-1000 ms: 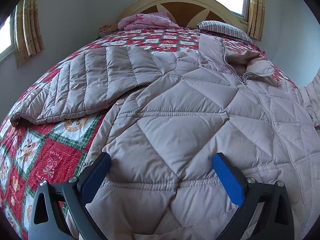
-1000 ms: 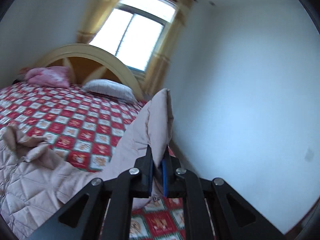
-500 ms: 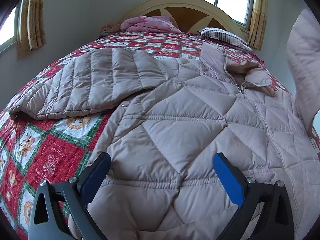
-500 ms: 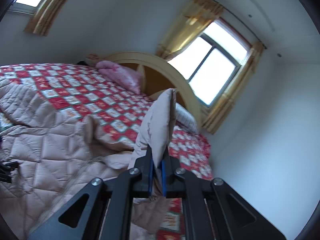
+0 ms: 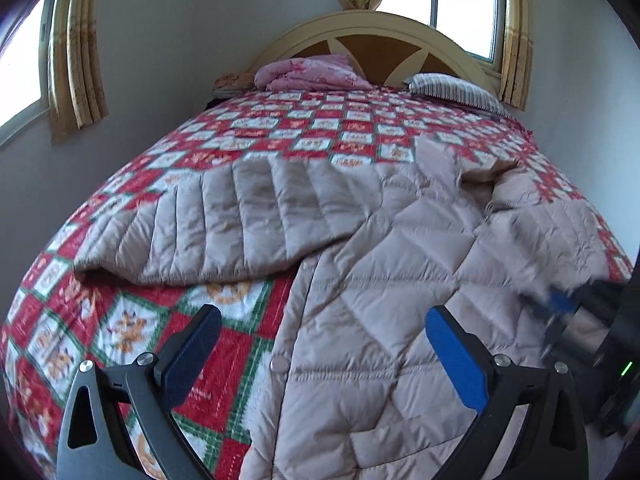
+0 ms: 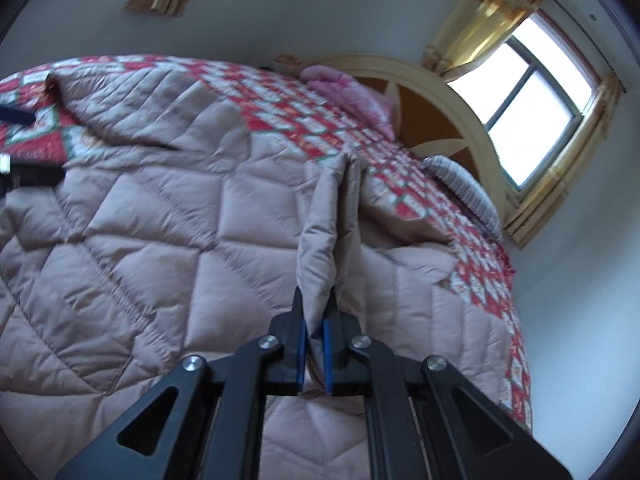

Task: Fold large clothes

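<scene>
While jacket (image 5: 392,280) lies on bed (image 5: 320,128), R gripper (image 6: 315,336) fingers pinch sleeve (image 6: 328,224); L gripper (image 5: 320,344) fingers spread, empty.

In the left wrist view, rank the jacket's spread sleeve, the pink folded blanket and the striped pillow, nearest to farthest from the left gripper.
From the left gripper:
1. Spread sleeve of the jacket, just ahead, lying to the left on the quilt.
2. and 3. Pink folded blanket at the headboard's centre and striped pillow to its right: both far off, too close to rank.

Soft daylight from the windows (image 5: 464,4); fisheye-bent edges, motion blur at right.
</scene>
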